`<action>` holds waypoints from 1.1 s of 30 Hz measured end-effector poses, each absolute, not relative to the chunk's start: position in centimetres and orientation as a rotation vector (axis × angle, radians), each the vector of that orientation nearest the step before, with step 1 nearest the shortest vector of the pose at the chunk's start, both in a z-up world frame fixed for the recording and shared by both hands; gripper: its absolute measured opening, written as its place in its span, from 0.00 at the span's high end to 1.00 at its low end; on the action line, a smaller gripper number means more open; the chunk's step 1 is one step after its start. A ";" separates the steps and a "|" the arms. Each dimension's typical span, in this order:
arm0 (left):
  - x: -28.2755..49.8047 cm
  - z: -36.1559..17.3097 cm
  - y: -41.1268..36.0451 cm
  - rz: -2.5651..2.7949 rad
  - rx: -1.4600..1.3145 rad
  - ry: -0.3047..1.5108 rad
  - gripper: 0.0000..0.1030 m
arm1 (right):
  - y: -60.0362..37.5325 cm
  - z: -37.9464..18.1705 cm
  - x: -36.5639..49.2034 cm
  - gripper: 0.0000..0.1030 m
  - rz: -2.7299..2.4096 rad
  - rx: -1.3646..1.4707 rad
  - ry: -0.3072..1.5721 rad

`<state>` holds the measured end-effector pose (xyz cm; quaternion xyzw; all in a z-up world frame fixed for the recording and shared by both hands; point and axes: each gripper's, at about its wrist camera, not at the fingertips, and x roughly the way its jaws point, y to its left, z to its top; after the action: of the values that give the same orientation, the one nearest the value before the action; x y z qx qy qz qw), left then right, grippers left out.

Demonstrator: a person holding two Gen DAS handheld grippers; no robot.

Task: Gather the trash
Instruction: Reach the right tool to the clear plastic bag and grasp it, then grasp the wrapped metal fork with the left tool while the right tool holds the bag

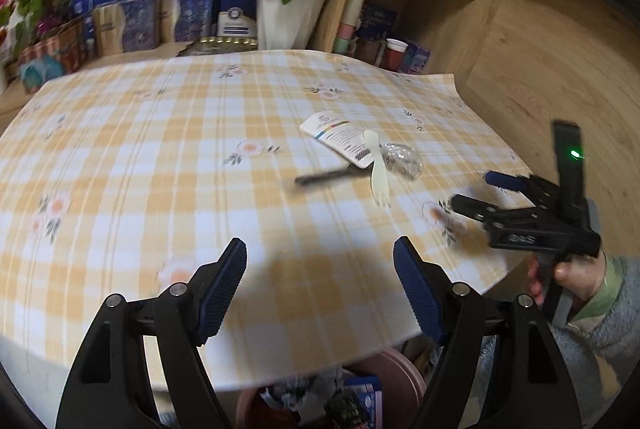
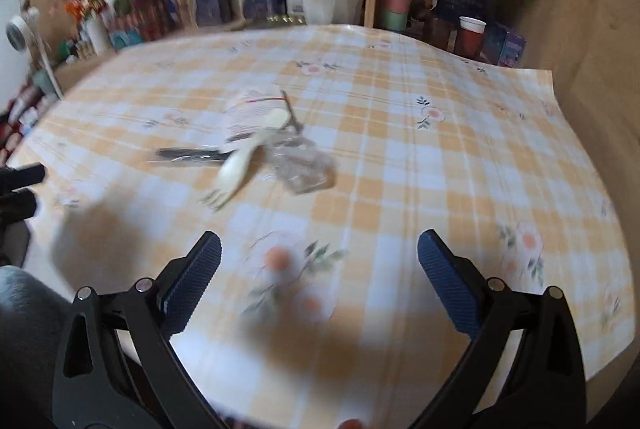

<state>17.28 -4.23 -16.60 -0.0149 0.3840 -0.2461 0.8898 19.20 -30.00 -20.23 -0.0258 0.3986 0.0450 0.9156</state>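
Both grippers hang over the near edge of a table covered in a yellow checked cloth point(image 1: 168, 133), and both are released with nothing between their pads. The left gripper point(image 1: 320, 289) has its jaws spread wide over bare cloth; the trash lies well ahead of them and off to the right side. That little pile holds a white card point(image 1: 340, 139), a cream plastic fork point(image 1: 378, 169) lying across its near corner, a crumpled clear wrapper point(image 1: 402, 159) just right of the fork, and a dark pen point(image 1: 324, 177) running out to the left from under the card. The right gripper point(image 2: 319, 283) also has its jaws wide apart, and from there the same pile sits ahead and to the left of the gap, with the fork point(image 2: 240, 165) nearest the left finger. Below the left jaws, under the table edge, a pink bin point(image 1: 396, 369) shows with scraps inside it.
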 end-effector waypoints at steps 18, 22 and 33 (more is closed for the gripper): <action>27.3 -21.0 -11.9 -0.688 0.364 0.881 0.45 | -29.9 -22.1 27.3 0.62 0.192 0.098 0.925; 28.0 -21.8 -12.9 -0.708 0.413 0.897 0.52 | -30.7 -21.0 25.3 0.68 0.169 0.111 0.849; 26.5 -21.9 -14.7 -0.734 0.536 0.837 0.89 | -34.4 -19.9 20.2 0.69 0.116 0.303 0.783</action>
<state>26.48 -14.65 -21.88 0.2513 0.3924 -0.3442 0.8152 20.22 -34.36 -19.92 0.1472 0.3801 0.0565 0.9114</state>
